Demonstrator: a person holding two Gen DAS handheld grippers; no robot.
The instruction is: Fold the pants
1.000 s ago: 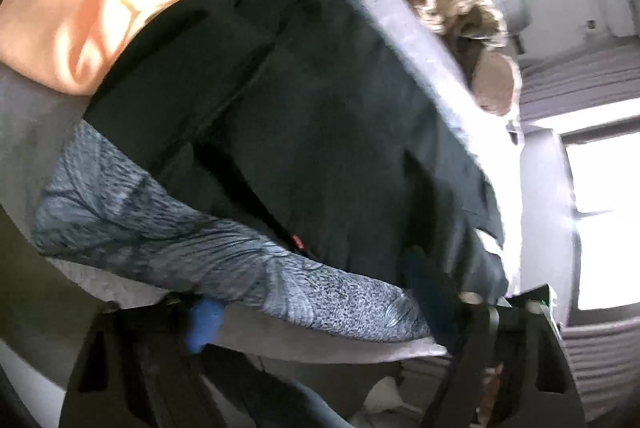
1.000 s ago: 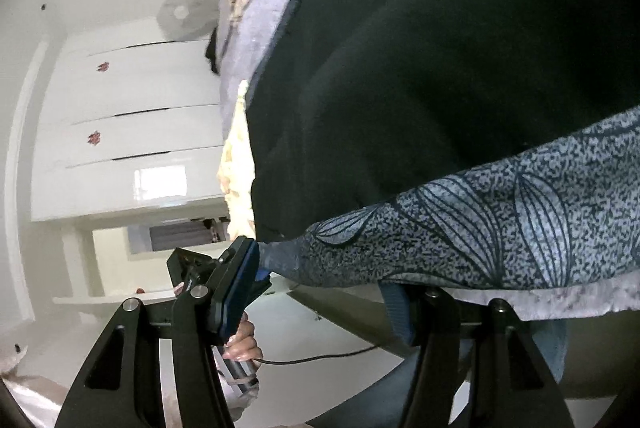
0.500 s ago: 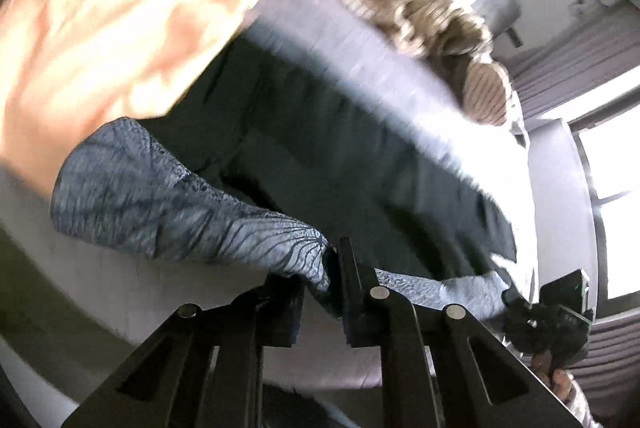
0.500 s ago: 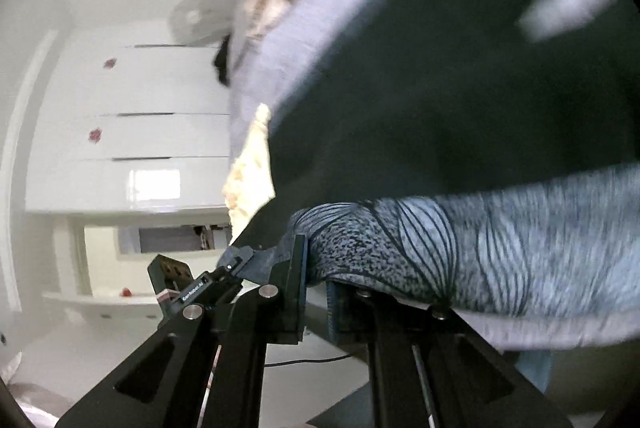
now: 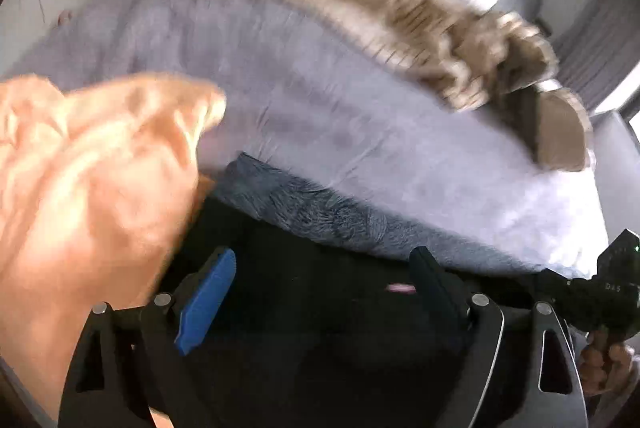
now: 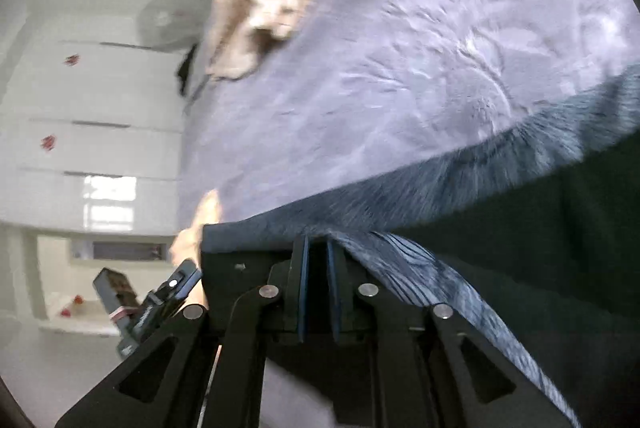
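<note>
Pants pinched in closed right tongs, left tongs spread open over them

The left gripper, clamped on the grey leaf-patterned band of the black pants half a second ago, is now standing with its jaws wide apart over the black cloth. That band is now lying folded over farther up the lilac quilted bedspread. The right gripper, spread a second ago, is now pinching the band.
</note>
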